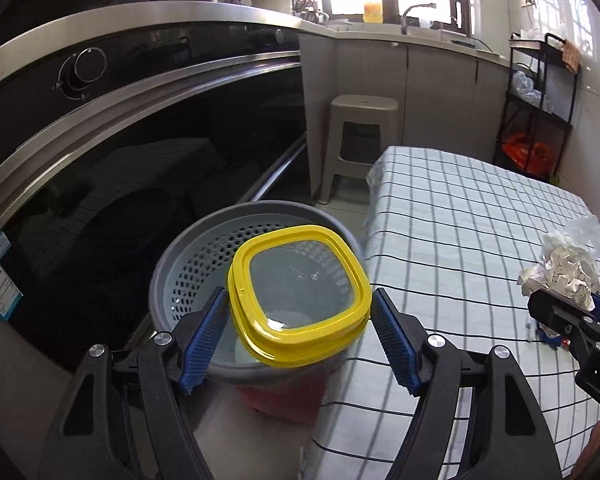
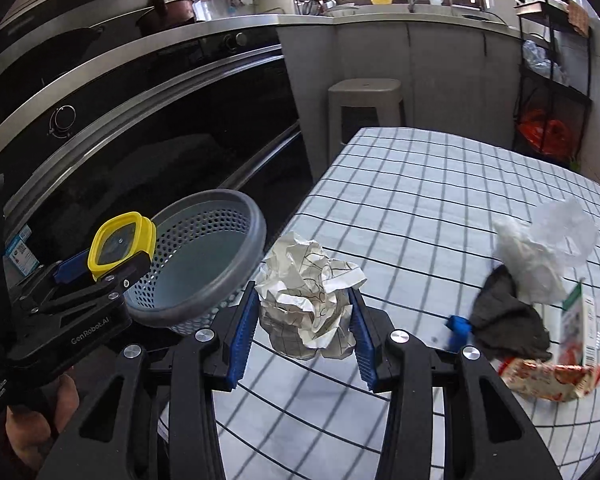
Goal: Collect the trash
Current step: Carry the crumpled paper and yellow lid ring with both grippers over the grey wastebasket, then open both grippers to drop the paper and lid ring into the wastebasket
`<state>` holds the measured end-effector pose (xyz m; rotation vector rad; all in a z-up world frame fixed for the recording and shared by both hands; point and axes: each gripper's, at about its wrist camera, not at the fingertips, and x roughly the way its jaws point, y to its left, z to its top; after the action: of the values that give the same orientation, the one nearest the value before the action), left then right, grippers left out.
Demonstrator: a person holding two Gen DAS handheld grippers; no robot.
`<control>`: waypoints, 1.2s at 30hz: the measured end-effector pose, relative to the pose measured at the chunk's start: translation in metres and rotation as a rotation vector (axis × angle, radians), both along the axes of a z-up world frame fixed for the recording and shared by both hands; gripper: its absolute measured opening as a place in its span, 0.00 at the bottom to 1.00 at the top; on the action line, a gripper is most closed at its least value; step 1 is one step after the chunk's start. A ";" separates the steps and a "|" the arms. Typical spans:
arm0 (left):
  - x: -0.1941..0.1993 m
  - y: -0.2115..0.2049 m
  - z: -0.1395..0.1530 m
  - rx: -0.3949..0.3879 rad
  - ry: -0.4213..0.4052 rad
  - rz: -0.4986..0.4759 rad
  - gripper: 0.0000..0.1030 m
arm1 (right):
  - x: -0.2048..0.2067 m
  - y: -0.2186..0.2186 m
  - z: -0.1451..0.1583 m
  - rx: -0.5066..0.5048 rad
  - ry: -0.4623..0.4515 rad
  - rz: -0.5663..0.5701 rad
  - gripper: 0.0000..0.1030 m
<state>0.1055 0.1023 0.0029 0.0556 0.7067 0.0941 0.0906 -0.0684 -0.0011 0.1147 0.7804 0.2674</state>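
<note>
Only rightward: dark cloth [image 2: 508,316], wrapper [image 2: 552,376].

Landmark for you: the tabletop [image 2: 440,208].
- Basket [image 2: 204,256]: just off the tabletop's left edge, before the oven [image 2: 140,128].
- Lidded container [image 1: 300,292]: in your left tool [image 1: 300,334], over the basket.
- Crumpled paper [image 2: 310,300]: in your right tool [image 2: 304,328], above the tabletop's left part.
- Plastic bag [image 2: 540,248], cloth [image 2: 508,320], wrapper [image 2: 552,376]: on its right part.
- Stool [image 2: 364,108]: behind its far end.
</note>
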 end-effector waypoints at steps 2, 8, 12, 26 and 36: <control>0.011 0.018 -0.001 -0.001 0.006 0.023 0.68 | 0.014 0.020 0.000 0.001 0.002 0.031 0.41; 0.045 0.057 -0.003 0.005 0.006 0.075 0.68 | 0.057 0.066 -0.004 -0.010 0.013 0.107 0.41; 0.063 0.072 -0.011 0.008 0.026 0.093 0.68 | 0.077 0.085 -0.008 -0.007 0.013 0.134 0.41; 0.093 0.099 -0.048 -0.047 0.138 0.094 0.68 | 0.130 0.121 -0.040 0.016 0.103 0.177 0.41; 0.097 0.108 -0.061 -0.059 0.188 0.097 0.69 | 0.145 0.138 -0.059 0.018 0.153 0.208 0.41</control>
<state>0.2025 0.2107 -0.0580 -0.0267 0.9000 0.1629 0.2357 0.0692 -0.0606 0.0718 0.9437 0.4668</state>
